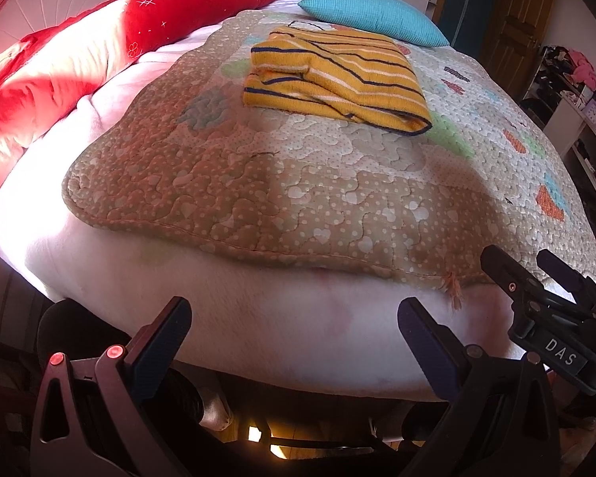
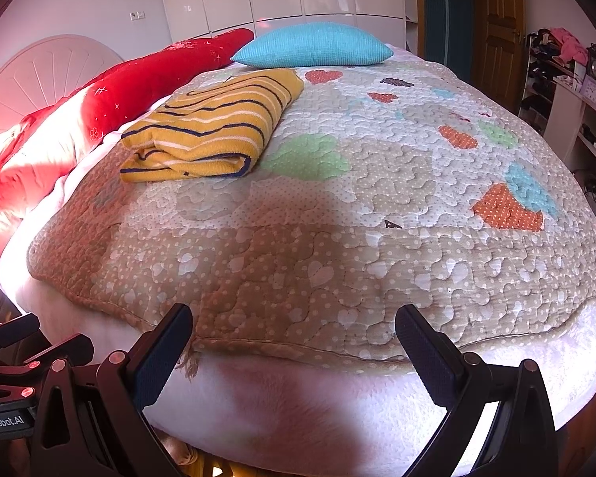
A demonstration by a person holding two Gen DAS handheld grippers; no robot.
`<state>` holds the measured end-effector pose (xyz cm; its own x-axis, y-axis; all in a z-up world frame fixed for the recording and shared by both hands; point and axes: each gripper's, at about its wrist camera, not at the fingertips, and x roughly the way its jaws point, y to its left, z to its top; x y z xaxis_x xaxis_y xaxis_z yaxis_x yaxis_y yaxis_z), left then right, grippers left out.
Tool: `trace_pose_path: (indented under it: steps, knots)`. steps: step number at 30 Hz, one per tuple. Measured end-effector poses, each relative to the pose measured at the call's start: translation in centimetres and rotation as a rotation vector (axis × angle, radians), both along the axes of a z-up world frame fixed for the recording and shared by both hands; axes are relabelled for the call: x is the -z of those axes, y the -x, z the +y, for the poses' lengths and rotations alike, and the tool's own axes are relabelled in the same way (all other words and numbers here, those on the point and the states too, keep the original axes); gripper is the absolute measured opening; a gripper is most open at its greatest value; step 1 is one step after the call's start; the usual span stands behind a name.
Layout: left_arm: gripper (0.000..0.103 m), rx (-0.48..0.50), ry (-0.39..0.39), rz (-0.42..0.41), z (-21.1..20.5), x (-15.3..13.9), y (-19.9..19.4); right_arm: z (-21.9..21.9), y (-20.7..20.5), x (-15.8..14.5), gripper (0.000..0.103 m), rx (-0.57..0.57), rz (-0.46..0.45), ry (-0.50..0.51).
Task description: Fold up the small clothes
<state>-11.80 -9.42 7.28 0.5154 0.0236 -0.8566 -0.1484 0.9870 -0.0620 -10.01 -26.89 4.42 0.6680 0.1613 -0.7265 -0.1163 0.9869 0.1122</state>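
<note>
A: From the left wrist view, what showed?

B: The left gripper (image 1: 294,334) stood empty with its jaws spread, at the bed's near edge. The striped yellow garment (image 1: 333,79) lay well ahead of it on the quilt (image 1: 258,183), apparently already folded into a compact stack.

A: And the right wrist view?

B: The right gripper (image 2: 294,342) was likewise spread and held nothing; the garment (image 2: 214,127) lay ahead and to its left, near the blue pillow (image 2: 314,45). I saw no other clothes, so little seemed left.

Right gripper (image 2: 294,342) at six o'clock, fingers spread wide, empty, over the quilt (image 2: 337,246) edge. Folded yellow striped top (image 2: 214,131) on the quilt at ten o'clock — blue pillow (image 2: 314,45) at twelve, red duvet (image 2: 99,99) beside.
</note>
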Motion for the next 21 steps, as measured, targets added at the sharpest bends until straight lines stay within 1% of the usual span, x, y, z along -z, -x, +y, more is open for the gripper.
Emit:
trace_pose_path:
  steps: [21]
  knots:
    - [0.103, -0.001, 0.022, 0.031, 0.22, 0.96, -0.28, 0.13, -0.13, 0.48, 0.103, -0.006, 0.008, 0.001]
